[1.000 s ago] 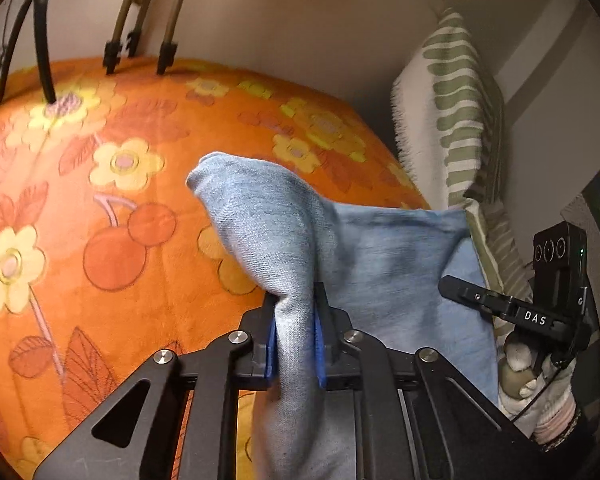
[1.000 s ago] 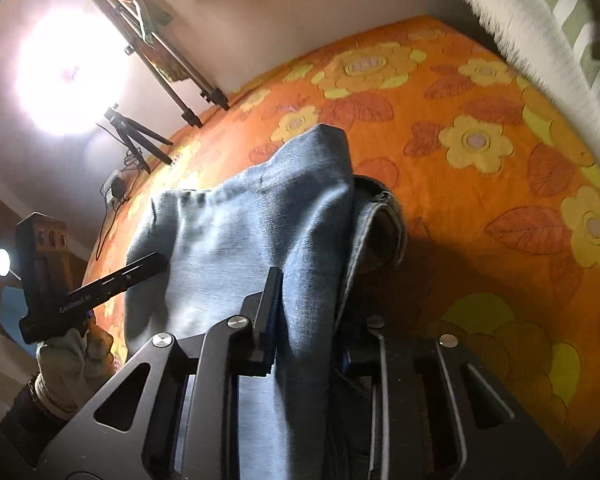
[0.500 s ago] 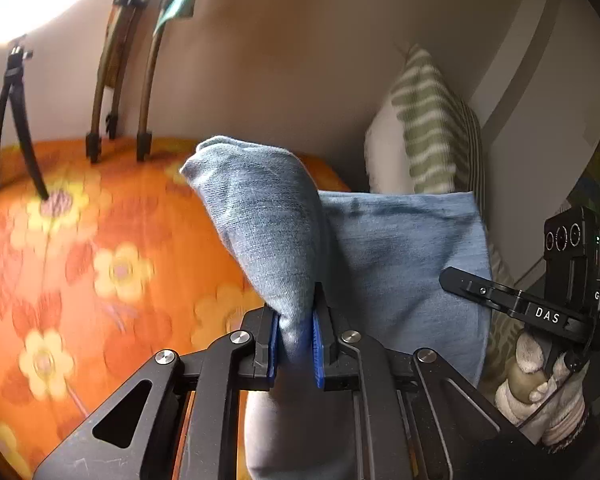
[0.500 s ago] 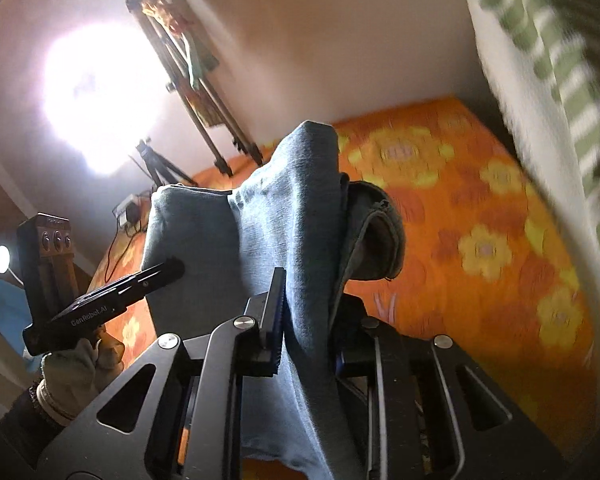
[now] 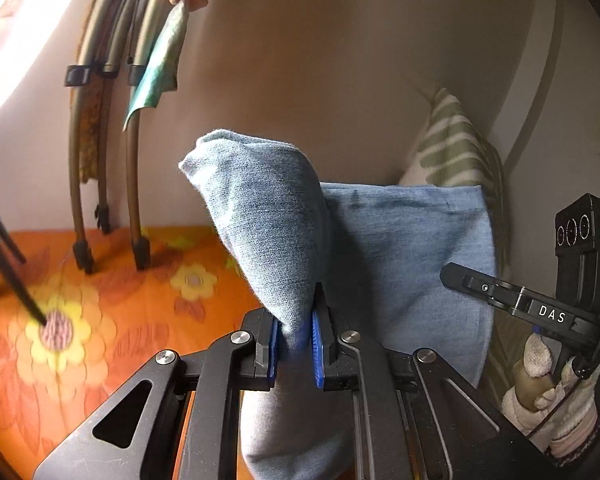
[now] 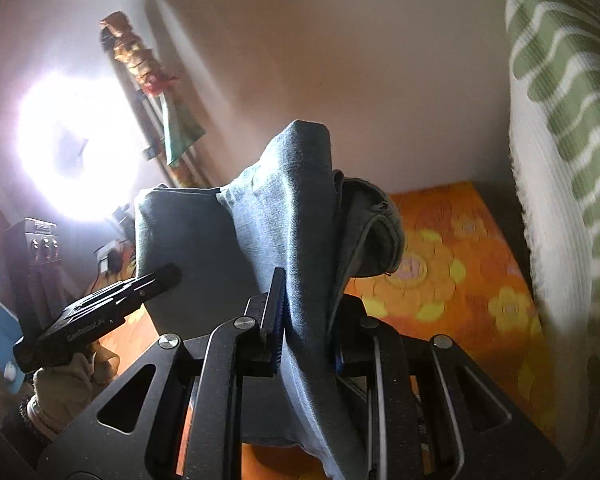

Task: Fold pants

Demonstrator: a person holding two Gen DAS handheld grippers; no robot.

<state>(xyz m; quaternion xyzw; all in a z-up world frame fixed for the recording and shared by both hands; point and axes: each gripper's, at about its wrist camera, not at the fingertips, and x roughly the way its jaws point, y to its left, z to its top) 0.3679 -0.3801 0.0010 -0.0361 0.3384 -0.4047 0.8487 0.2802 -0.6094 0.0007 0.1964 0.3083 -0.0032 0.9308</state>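
Left tongs (image 5: pixel 294 350): blue pads pinched narrow on a bunched corner of the pants (image 5: pixel 260 216), at lower centre of the left wrist view. Cloth balloons upward from the pinch into a rounded peak at frame centre.

Right tongs (image 6: pixel 306 332): likewise clamped on the pants (image 6: pixel 296 208), lower centre of the right wrist view. A hemmed, rolled edge hangs just right of the grip; which part of the garment it is cannot be told.

Between the two grips a flat panel of light blue denim stretches taut, seen right of centre in the left view and left of centre in the right view. Garment is held up in the air, off the bed; the lower part drops out of frame below both tongs.

Outward: orange flowered bedspread (image 5: pixel 80 320) at lower left of the left view and at right of centre in the right view. Striped green-and-white pillow (image 6: pixel 560 160) along the right edge. Bowed poles (image 5: pixel 100 140) lean on the wall at upper left. Bright lamp glare at left of the right view.

Judgement: mid-fold, carry phase, one end of the pants raised to be brought over. Next move likely calls for both tongs travelling together, keeping the span taut and level, then lowering onto the bedspread with edges matched before letting go. Uneven height would skew the crease.
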